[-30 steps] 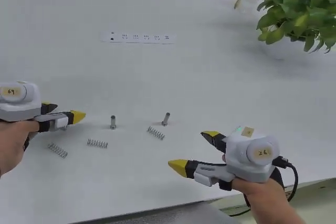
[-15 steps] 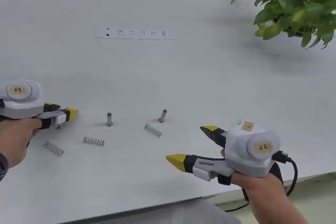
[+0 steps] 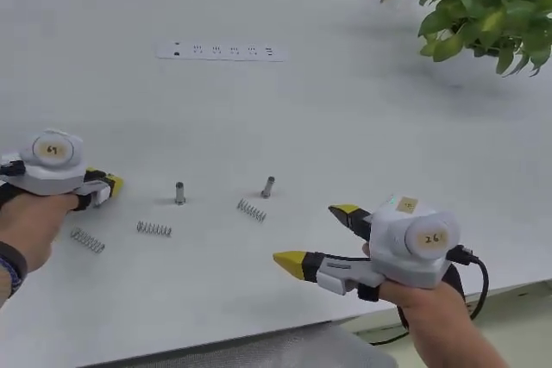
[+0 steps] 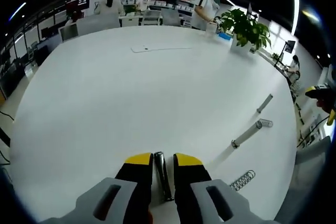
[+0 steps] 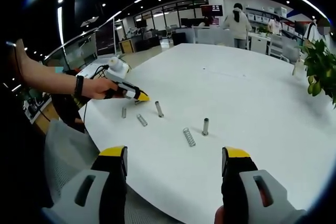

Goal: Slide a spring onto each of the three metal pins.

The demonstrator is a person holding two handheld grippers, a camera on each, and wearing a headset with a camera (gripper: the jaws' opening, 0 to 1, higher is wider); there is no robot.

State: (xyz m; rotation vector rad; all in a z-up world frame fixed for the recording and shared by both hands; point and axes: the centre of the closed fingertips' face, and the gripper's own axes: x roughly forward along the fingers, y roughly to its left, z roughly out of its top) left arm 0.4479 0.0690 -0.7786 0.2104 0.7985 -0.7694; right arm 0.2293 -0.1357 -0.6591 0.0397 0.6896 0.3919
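Just now my left gripper (image 4: pixel 163 159) pulled back slightly, clamped on one pin (image 4: pixel 164 182), my right gripper (image 3: pixel 316 237) wide open, springs (image 3: pixel 153 229) untouched.

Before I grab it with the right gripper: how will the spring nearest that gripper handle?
The spring lies on its side on the smooth table, so a push would probably roll it. Its thin open coils look light and likely to squash or bow if clamped hard.
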